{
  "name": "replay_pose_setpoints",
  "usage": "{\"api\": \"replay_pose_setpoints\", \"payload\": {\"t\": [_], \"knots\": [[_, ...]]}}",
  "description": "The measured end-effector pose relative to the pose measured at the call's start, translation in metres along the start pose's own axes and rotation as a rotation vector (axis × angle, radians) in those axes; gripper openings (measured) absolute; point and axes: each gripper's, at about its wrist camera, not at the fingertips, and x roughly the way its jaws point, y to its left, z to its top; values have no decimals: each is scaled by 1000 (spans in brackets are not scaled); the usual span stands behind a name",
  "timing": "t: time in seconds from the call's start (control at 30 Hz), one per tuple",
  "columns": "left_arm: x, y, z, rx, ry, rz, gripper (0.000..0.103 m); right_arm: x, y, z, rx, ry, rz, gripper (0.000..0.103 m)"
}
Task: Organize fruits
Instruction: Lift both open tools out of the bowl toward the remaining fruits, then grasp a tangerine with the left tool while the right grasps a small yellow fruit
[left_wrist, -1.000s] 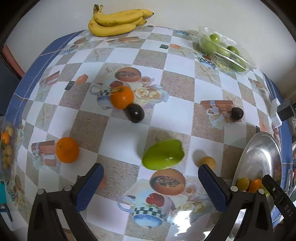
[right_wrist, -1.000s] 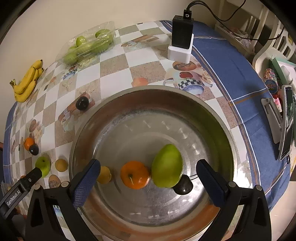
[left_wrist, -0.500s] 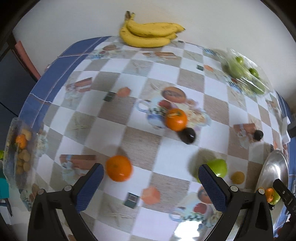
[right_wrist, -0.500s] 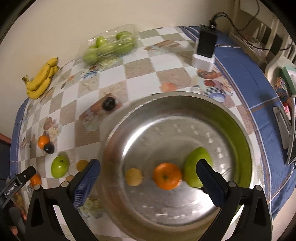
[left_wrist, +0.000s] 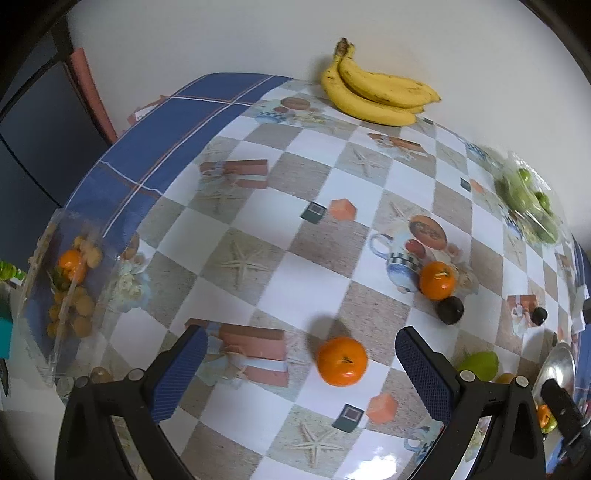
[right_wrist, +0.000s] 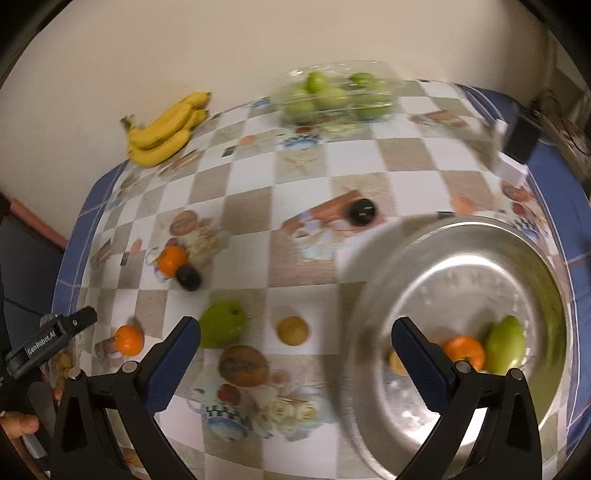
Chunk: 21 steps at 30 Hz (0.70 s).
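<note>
My left gripper stands open over the checked tablecloth, with an orange lying on the cloth between its blue pads. Further right lie a second orange, a dark avocado and a green mango. My right gripper is open and empty, above the cloth left of the steel bowl. The bowl holds an orange, a green mango and a small yellow fruit. On the cloth I see a green mango, a small brown-yellow fruit, an orange and dark fruits.
Bananas lie at the far edge by the wall. A clear punnet of green fruit sits at the back. A clear box of small fruit stands at the left edge. A black adapter on a white block is at the right.
Both grippers have swung left. The left one now frames the near orange instead of the green mango. The right one has left the bowl's middle and hangs over the cloth beside it.
</note>
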Motion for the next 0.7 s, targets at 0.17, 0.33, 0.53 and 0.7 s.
{"api": "replay_pose_setpoints", "payload": {"t": [0.17, 0.33, 0.53, 0.7], "knots": [[7, 3, -1, -11, 20, -8, 103, 11, 15, -1, -49, 33, 25, 103], [17, -4, -4, 3, 43, -24, 103, 20, 20, -2, -95, 43, 12, 103], [28, -9, -8, 10, 68, -19, 103, 31, 23, -4, -131, 47, -8, 101], [37, -13, -11, 26, 98, -19, 103, 37, 25, -4, -155, 52, -16, 69]]}}
